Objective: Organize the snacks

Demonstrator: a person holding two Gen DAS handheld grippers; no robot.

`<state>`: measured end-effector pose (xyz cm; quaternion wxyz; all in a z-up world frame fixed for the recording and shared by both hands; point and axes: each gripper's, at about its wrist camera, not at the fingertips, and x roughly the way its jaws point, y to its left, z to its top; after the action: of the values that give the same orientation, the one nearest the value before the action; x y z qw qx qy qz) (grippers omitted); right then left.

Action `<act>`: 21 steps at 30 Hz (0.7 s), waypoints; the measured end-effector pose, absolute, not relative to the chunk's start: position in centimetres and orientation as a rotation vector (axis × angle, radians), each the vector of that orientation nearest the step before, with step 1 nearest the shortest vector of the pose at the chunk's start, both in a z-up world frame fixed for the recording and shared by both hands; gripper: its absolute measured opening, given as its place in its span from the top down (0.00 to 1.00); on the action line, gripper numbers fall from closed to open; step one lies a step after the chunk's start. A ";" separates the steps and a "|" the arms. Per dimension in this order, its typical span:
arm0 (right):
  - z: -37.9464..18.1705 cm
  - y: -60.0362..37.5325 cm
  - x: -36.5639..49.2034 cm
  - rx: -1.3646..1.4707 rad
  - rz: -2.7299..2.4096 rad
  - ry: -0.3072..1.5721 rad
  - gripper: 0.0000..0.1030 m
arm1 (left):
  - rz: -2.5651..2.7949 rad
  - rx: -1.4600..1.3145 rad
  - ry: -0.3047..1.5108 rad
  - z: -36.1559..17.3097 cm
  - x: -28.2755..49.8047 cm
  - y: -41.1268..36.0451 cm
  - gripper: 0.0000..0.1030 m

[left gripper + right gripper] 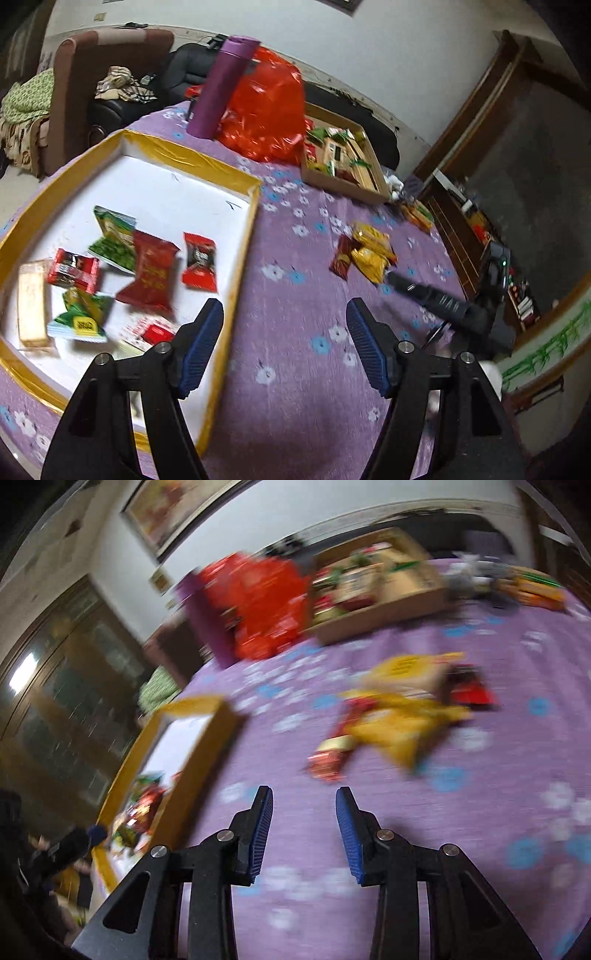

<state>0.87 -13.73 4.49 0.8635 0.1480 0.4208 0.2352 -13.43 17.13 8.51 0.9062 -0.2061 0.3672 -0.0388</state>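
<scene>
A gold-rimmed white box (207,166) on the purple tablecloth holds several snack packets, red (149,273) and green (114,236). My left gripper (284,317) is open and empty above the box's right wall. Loose yellow packets (369,247) and a dark red packet (341,256) lie on the cloth to the right. My right gripper (304,805) is open and empty just short of those yellow packets (399,720) and a red packet (328,760); this view is blurred. The right gripper also shows in the left wrist view (391,275), close to the yellow packets.
A cardboard tray (343,184) full of snacks stands at the back, also in the right wrist view (388,613). A red plastic bag (266,110) and a purple flask (221,85) stand behind the box. More packets (417,216) lie near the table's far right edge.
</scene>
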 end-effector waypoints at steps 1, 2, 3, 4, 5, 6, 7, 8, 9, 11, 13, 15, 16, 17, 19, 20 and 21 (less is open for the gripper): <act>4.5 -14.8 1.1 0.324 0.469 0.878 0.63 | -0.082 -0.421 0.761 8.4 -13.4 16.8 0.33; 4.5 -16.3 1.5 0.340 0.439 0.871 0.62 | -0.084 -0.419 0.767 8.3 -13.3 16.5 0.33; 4.4 -17.7 2.0 0.352 0.404 0.864 0.61 | -0.087 -0.417 0.773 8.2 -13.2 16.2 0.33; 4.5 -18.4 2.4 0.357 0.384 0.859 0.60 | -0.092 -0.415 0.780 8.1 -13.1 15.9 0.33; 4.4 -19.0 2.9 0.359 0.368 0.857 0.58 | -0.095 -0.413 0.785 7.9 -13.1 15.6 0.33; 4.3 -19.4 3.5 0.362 0.358 0.859 0.57 | -0.100 -0.410 0.791 7.8 -12.9 15.3 0.33; 4.2 -19.5 3.9 0.364 0.355 0.861 0.56 | -0.103 -0.408 0.796 7.7 -12.8 15.0 0.33; 4.1 -19.4 4.3 0.365 0.357 0.863 0.56 | -0.107 -0.405 0.801 7.6 -12.8 14.8 0.33; 4.0 -19.0 4.9 0.361 0.368 0.865 0.56 | -0.108 -0.401 0.804 7.5 -12.7 14.5 0.33; 3.9 -18.0 6.0 0.332 0.399 0.872 0.50 | -0.110 -0.395 0.812 7.4 -12.6 14.2 0.33; 3.6 -16.1 7.6 0.274 0.419 0.875 0.42 | -0.111 -0.393 0.820 7.2 -12.6 14.0 0.33; 3.0 -14.6 8.6 0.245 0.397 0.882 0.42 | -0.111 -0.391 0.824 7.2 -12.6 13.9 0.33; 2.6 -14.0 8.9 0.247 0.402 0.889 0.41 | -0.109 -0.389 0.826 7.1 -12.7 13.9 0.33; 2.3 -13.4 9.1 0.230 0.406 0.907 0.43 | -0.108 -0.388 0.827 7.1 -12.7 14.0 0.33; 2.1 -11.8 8.3 0.166 0.470 0.909 0.53 | -0.105 -0.387 0.830 6.9 -12.7 14.1 0.33; 2.1 -11.0 7.7 0.150 0.537 0.930 0.62 | -0.104 -0.388 0.831 6.8 -12.6 14.2 0.33; 2.0 -10.5 7.3 0.147 0.592 0.952 0.68 | -0.105 -0.392 0.834 6.7 -12.6 14.3 0.33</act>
<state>7.26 -10.49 1.98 0.8443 0.0696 0.4512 0.2807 -12.56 14.26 6.72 0.8944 -0.1892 0.4022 -0.0506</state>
